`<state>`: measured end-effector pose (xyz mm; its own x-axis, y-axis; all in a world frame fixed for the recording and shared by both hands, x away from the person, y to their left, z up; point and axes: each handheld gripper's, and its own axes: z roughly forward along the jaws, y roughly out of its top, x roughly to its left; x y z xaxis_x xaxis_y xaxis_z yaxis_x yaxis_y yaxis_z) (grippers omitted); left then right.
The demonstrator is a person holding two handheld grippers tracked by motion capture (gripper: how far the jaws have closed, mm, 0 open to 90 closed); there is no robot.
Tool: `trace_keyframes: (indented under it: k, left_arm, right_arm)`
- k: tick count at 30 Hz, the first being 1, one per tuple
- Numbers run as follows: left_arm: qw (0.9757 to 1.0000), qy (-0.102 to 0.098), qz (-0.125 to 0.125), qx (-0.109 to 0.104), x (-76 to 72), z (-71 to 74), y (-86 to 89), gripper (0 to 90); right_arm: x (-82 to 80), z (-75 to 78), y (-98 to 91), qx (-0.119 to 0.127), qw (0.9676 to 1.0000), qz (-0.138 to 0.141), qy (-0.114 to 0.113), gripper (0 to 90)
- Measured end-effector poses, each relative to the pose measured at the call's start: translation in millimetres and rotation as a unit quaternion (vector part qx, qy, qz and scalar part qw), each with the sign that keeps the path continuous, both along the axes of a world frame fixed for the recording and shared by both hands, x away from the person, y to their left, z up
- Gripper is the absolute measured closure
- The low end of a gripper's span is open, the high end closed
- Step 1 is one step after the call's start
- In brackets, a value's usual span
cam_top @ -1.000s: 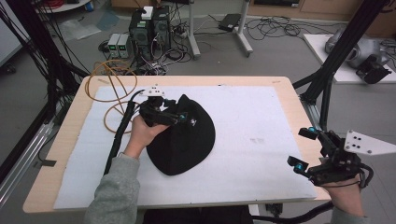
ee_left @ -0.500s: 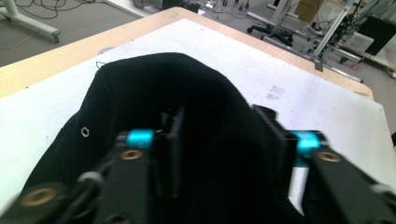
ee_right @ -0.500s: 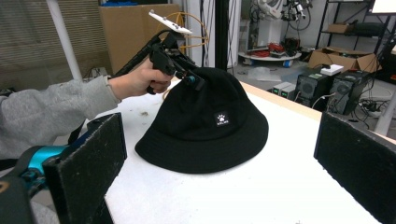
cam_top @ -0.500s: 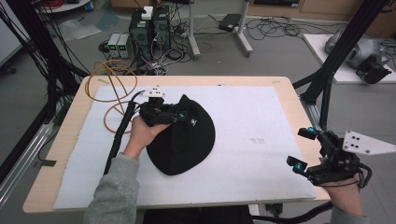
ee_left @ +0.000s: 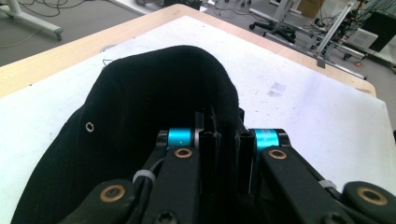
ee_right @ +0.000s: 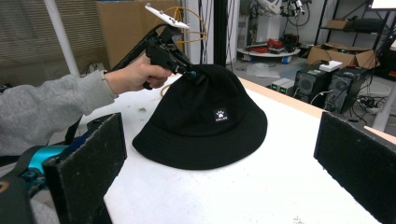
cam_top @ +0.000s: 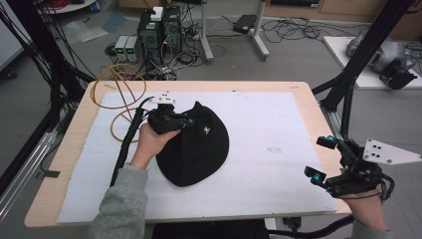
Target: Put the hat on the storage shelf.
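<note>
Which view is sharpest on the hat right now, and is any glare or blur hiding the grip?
Right gripper view: hat sharp and evenly lit, its own near pads soft; left hand-held gripper pinches the crown. Left gripper view: black fabric swallows detail around the shut jaws, edges bowed by the wide lens. High view: softer, no glare, faint shadow under the hat.

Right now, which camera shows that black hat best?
The right gripper view: the whole hat sits side-on, with crown, brim and small white label. The high view shows the hat from above, partly under the left hand-held gripper. The left gripper view shows just black fabric pinched between its jaws.
</note>
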<state>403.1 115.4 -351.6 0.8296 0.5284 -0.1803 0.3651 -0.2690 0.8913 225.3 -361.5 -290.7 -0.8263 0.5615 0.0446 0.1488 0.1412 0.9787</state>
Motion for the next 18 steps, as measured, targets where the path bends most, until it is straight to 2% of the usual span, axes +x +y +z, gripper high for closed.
trace_keyframes:
  k: [3,4,7,18]
  left_arm:
    - [1.0,-0.005,0.0,-0.001,-2.1,2.9,1.1,85.0]
    - [1.0,-0.004,0.0,-0.004,-2.7,3.7,1.6,85.1]
    - [0.9999,-0.004,-0.001,-0.015,-4.9,7.9,5.0,85.5]
    - [0.9991,-0.013,-0.003,-0.041,-15.8,29.3,25.5,85.7]
  right_arm:
    - [-0.5,0.1,0.4,0.001,1.0,0.0,0.003,1.5]
    - [0.3,0.2,0.5,0.001,1.0,0.002,-0.003,1.5]
    - [-0.4,0.3,1.2,0.0,1.0,0.002,0.003,1.5]
    - [2.5,0.3,4.5,-0.001,1.0,0.007,0.003,1.5]
